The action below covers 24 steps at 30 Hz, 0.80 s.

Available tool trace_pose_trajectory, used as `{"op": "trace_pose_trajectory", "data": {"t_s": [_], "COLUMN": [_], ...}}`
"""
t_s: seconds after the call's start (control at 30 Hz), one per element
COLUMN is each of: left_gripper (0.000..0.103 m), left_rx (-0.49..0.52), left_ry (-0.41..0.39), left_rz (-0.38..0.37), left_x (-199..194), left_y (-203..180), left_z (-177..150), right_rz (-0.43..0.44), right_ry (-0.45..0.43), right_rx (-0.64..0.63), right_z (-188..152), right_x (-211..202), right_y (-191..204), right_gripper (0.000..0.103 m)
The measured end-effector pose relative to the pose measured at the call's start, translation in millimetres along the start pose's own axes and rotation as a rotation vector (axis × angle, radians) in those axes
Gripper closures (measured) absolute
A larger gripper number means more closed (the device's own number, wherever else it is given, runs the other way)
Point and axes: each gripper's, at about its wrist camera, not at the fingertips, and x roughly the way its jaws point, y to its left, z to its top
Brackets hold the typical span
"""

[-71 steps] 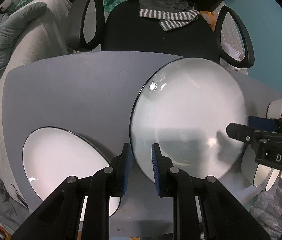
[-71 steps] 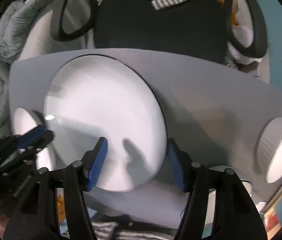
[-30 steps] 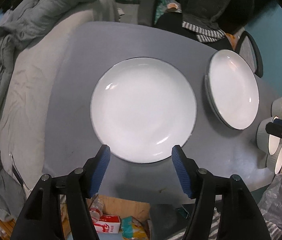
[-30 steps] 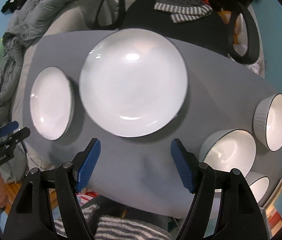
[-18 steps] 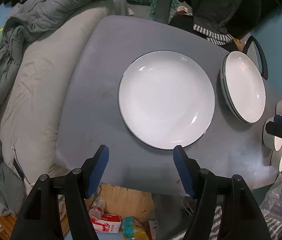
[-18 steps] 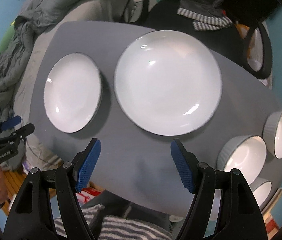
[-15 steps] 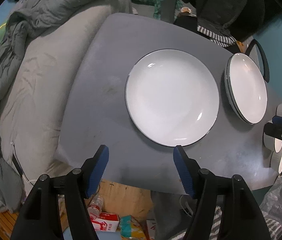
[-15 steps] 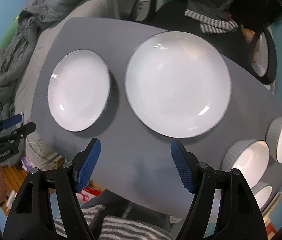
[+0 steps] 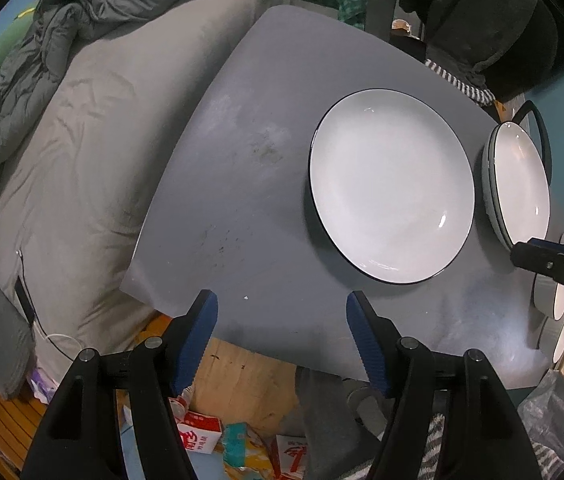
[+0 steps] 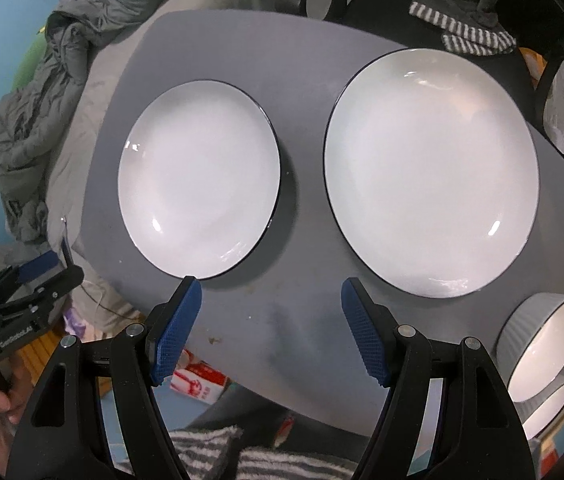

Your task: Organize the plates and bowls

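Two white plates with dark rims lie flat on the grey table (image 10: 310,332). The smaller plate (image 10: 198,184) is on the left and also shows in the left wrist view (image 9: 390,184). The larger one (image 10: 430,168) looks like a stack of plates in the left wrist view (image 9: 518,184). Ribbed white bowls (image 10: 542,344) stand at the table's right edge. My left gripper (image 9: 278,332) is open and empty above the near left edge. My right gripper (image 10: 270,320) is open and empty above the near edge, between the two plates.
A grey duvet (image 9: 82,128) lies on the bed left of the table. A black office chair (image 10: 562,96) with a striped cloth stands behind it. Cartons and packets (image 9: 202,436) lie on the floor below the near edge.
Both grippers have drawn back and up from the plates, so the table looks smaller. The left gripper, nearly shut 2.4 s ago, is open. Both views have drifted to the left.
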Motion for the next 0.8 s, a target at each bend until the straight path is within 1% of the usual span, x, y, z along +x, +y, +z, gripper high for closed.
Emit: {"op": "trace_pose_trajectory", "data": {"t_s": [0.23, 0.43, 0.57, 0.8], "left_gripper": [0.035, 0.035, 0.035, 0.035], "left_rx": [-0.016, -0.009, 0.010, 0.010], "left_ry": [0.026, 0.047, 0.067, 0.087], "left_rz": [-0.010, -0.001, 0.014, 0.013], "left_x": [14, 25, 31, 42], "left_y": [3, 1, -2, -5], "left_z": [9, 22, 30, 41], "right_rz": [0.034, 0.064, 0.051, 0.031], "right_ry": [0.043, 0.074, 0.089, 0.096], "right_rx": [0.003, 0.051, 0.041, 0.010], "right_z": [9, 16, 23, 37], "right_x": [19, 35, 41, 51], "right_y": [6, -3, -3, -2], "right_gripper": [0.031, 0.031, 0.031, 0.031]}}
